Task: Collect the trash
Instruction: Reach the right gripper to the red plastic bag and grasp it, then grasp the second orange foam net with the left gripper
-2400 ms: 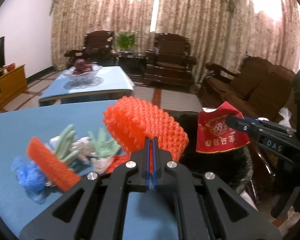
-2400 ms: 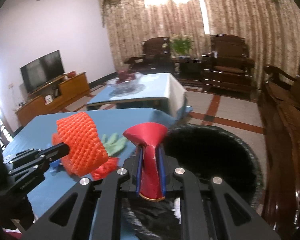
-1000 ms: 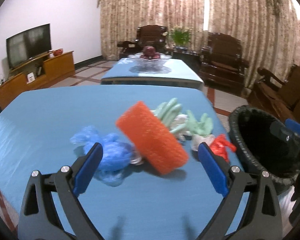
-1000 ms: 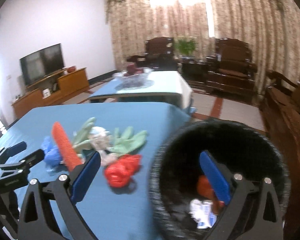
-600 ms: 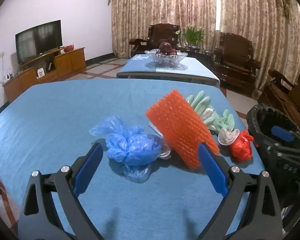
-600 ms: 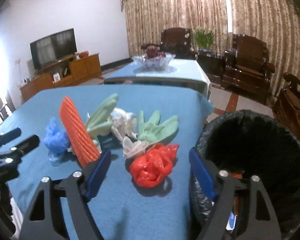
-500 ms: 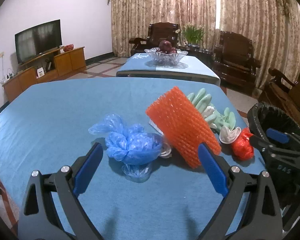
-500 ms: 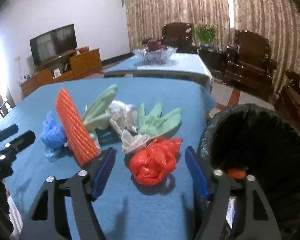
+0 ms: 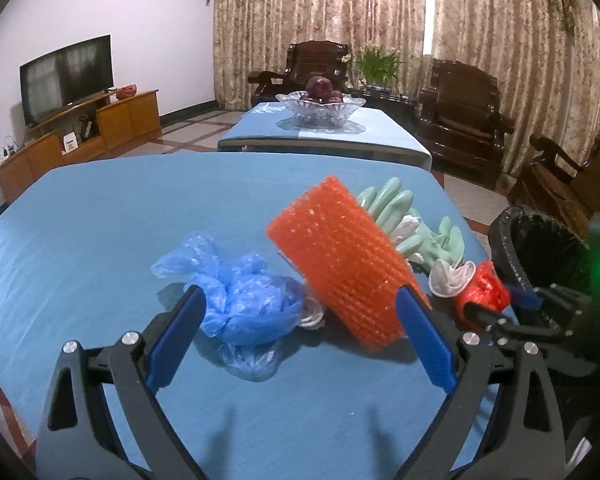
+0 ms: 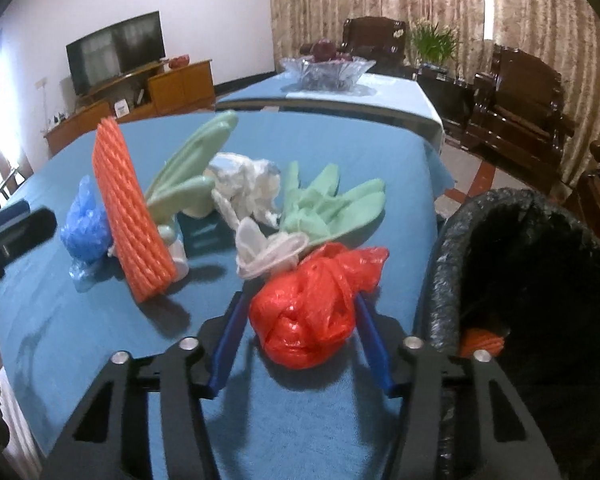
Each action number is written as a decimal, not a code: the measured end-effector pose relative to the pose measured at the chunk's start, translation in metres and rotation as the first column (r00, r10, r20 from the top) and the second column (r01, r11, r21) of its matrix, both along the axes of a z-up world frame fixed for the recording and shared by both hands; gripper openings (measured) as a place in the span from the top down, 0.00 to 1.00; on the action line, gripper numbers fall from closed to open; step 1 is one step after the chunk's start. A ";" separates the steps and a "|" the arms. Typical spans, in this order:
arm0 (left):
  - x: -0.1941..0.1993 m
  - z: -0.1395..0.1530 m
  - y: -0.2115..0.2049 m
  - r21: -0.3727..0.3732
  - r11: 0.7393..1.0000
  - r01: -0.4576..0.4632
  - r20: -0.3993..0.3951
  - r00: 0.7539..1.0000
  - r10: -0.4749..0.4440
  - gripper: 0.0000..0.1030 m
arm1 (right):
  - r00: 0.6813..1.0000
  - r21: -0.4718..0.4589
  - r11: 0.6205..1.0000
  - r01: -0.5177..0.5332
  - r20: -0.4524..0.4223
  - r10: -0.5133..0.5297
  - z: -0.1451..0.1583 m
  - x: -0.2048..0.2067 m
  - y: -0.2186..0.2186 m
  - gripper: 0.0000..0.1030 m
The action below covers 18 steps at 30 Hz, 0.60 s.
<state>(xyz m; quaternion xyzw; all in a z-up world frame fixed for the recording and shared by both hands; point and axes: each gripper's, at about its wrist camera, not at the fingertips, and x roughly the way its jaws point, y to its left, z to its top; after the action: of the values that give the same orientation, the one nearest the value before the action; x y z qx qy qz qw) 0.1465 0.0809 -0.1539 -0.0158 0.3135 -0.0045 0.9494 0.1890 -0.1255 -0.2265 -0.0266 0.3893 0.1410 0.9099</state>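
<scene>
Trash lies on the blue table [image 9: 100, 216]. My left gripper [image 9: 300, 332] is open, its fingers on either side of a blue plastic bag [image 9: 244, 308] and an orange foam net sleeve [image 9: 340, 260]. My right gripper [image 10: 300, 344] is open with its fingers around a red plastic bag [image 10: 312, 308], not squeezing it. Green rubber gloves [image 10: 332, 208], white crumpled plastic [image 10: 248, 188] and a white wrapper [image 10: 268, 252] lie behind. The black-lined trash bin [image 10: 532, 280] stands at the table's right edge, with trash inside.
A second blue table with a glass fruit bowl [image 9: 320, 108] stands behind. A TV [image 9: 66, 76] on a wooden cabinet is at the left wall. Dark wooden armchairs [image 9: 460, 120] and curtains line the back. The right gripper shows in the left wrist view [image 9: 512, 312].
Both grippers dropped the orange net and red packet, opened and swung back to the table. The right gripper has moved forward and now straddles the red bag. The left has closed in on the blue bag.
</scene>
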 end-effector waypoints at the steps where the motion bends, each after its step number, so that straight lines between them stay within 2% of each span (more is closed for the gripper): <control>1: 0.001 0.001 -0.001 -0.001 1.000 0.005 0.001 1.000 -0.005 0.10 | 1.000 0.010 1.000 -0.006 -0.008 0.006 -0.002 0.001 -0.001 0.57; 6: 0.008 0.001 -0.008 0.003 1.000 0.021 0.000 1.000 -0.021 0.10 | 0.999 0.023 0.999 -0.037 0.003 0.037 0.001 0.000 -0.003 0.64; 12: 0.014 0.001 -0.019 -0.022 0.999 0.038 -0.005 0.999 -0.038 0.10 | 0.999 0.045 0.998 -0.037 0.025 0.036 0.013 -0.007 -0.010 0.65; 18: 0.029 -0.005 -0.042 -0.016 0.998 0.065 -0.019 0.998 -0.066 0.10 | 0.999 0.062 0.998 -0.029 0.044 0.026 0.026 -0.015 -0.022 0.65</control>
<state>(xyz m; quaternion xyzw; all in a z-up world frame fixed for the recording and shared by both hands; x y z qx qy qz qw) 0.1754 0.0389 -0.1589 -0.0128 0.3233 -0.0378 0.9455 0.1743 -0.1470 -0.2004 -0.0067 0.3644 0.1651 0.9165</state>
